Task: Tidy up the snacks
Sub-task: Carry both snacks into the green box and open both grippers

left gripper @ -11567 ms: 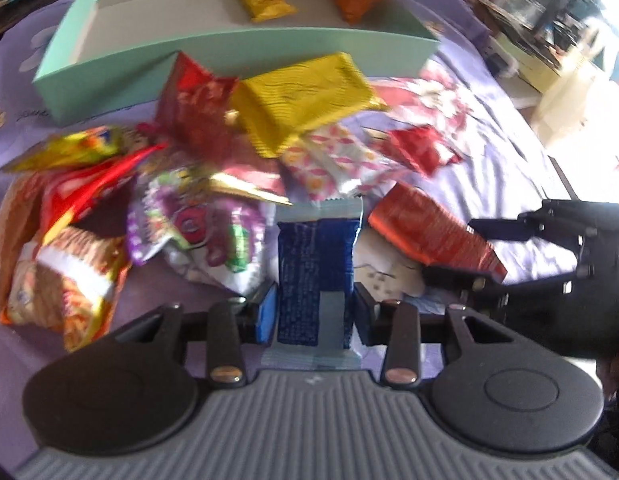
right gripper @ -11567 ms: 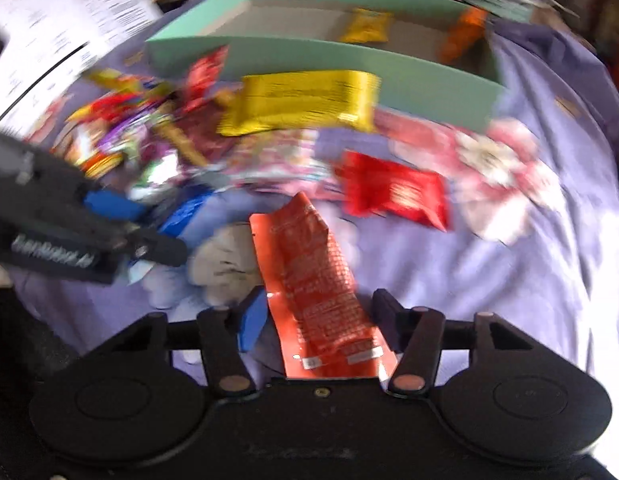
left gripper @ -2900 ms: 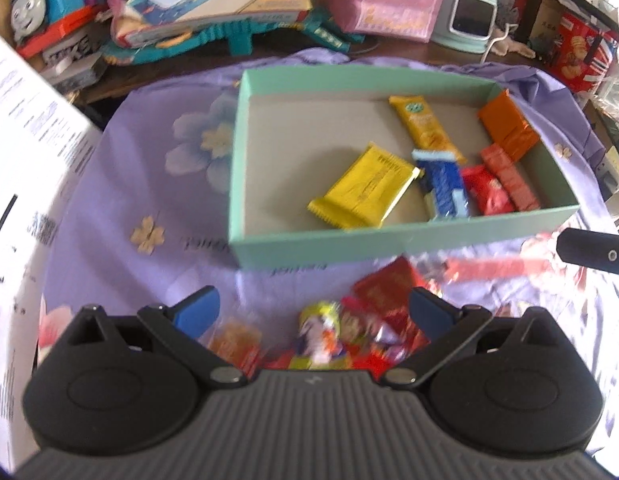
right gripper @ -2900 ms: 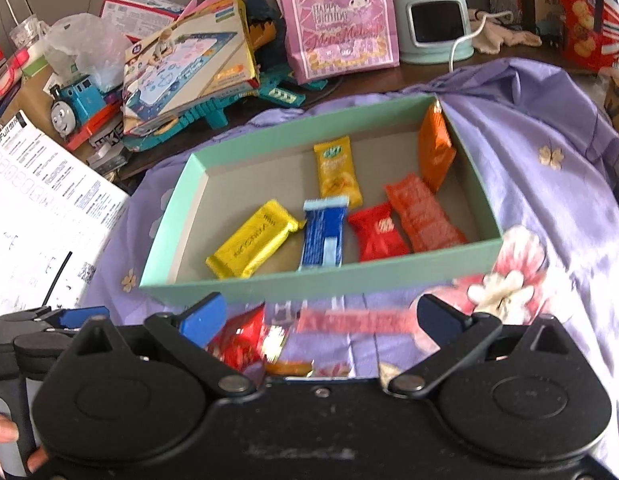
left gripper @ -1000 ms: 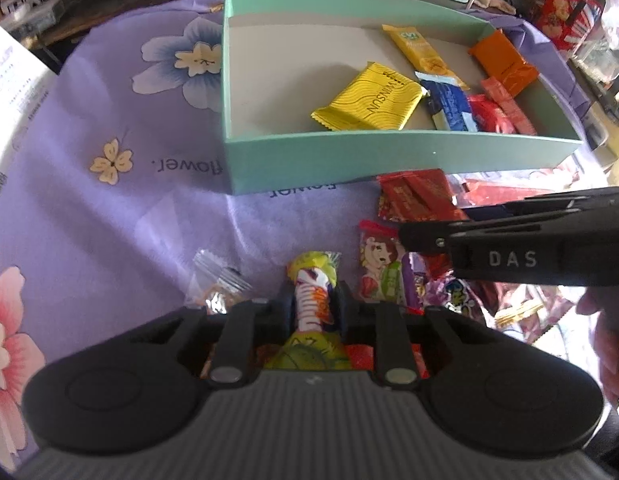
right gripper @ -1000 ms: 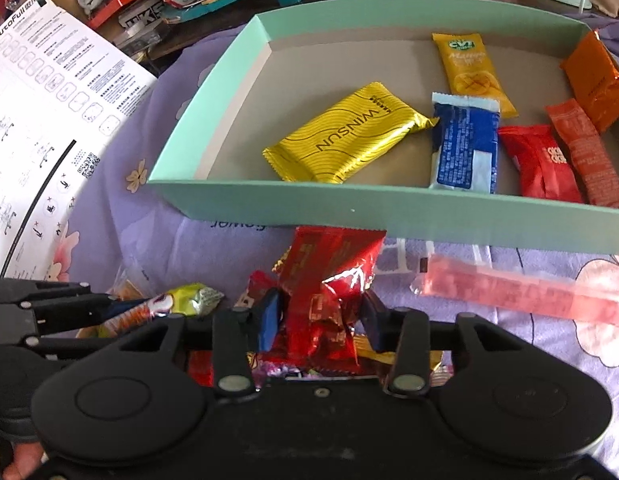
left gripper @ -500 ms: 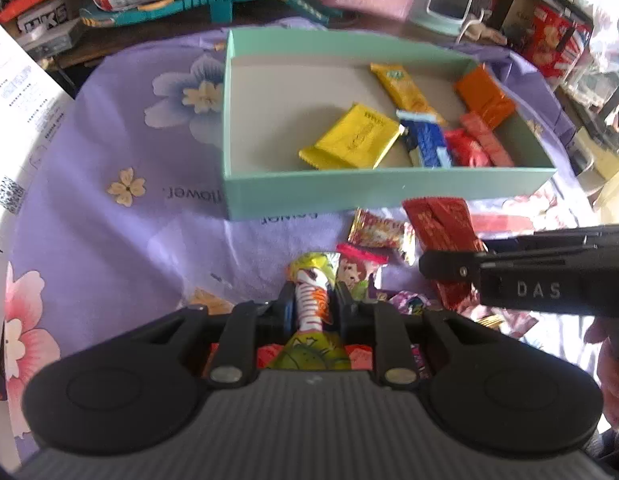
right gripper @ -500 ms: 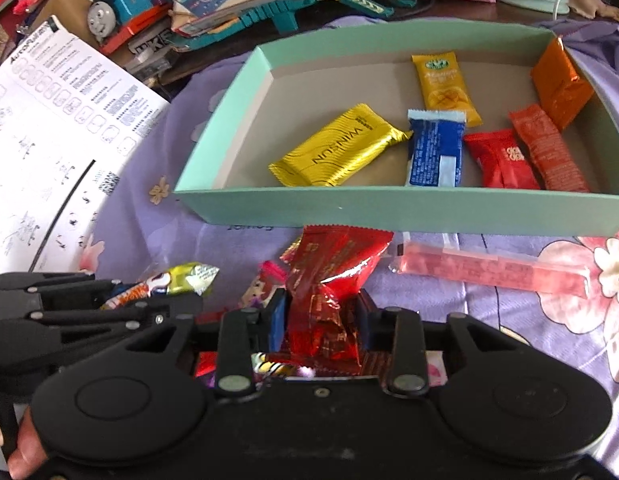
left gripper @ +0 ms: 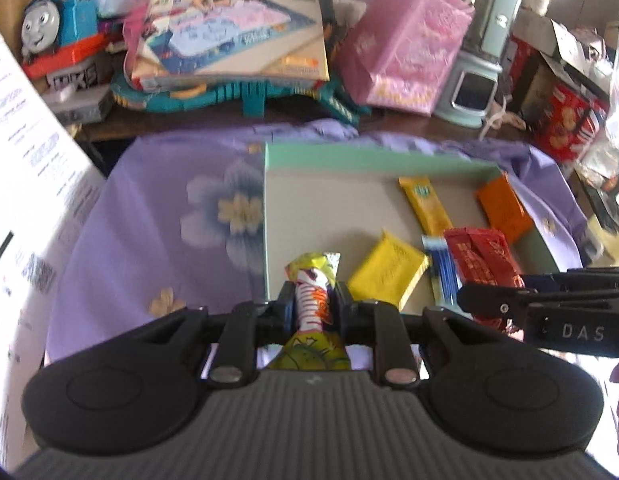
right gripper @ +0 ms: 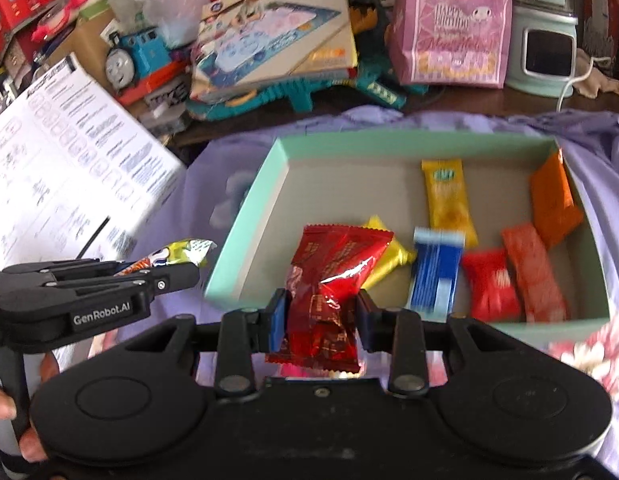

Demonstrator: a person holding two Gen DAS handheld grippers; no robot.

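The left gripper [left gripper: 312,300] has its jaws pinched tight on a slim yellow-green candy packet [left gripper: 312,280], which sticks up past the pads with its crimped top free. The right gripper [right gripper: 319,314] is clamped on a crinkly red foil pack [right gripper: 329,276], squeezed at its waist so both ends flare. Both snacks hang clear of the cloth, in front of the near wall of the mint-green box [right gripper: 245,248]. Inside the box, a yellow bar [left gripper: 387,276], a blue wrapper [right gripper: 435,270], a small red packet [right gripper: 489,284], a long orange-red one [right gripper: 535,272], an orange pouch [right gripper: 553,204] and an upright yellow stick [right gripper: 449,200] crowd the right half; the left half of the floor is bare. To do this step well, I would carry each snack fully over the near wall before letting go, aim the candy packet at the empty left side, and bring the foil pack down beside the yellow bar, not on top of it. The two grippers are close together, so release one at a time. The purple flowered cloth [left gripper: 149,232] lies under everything.
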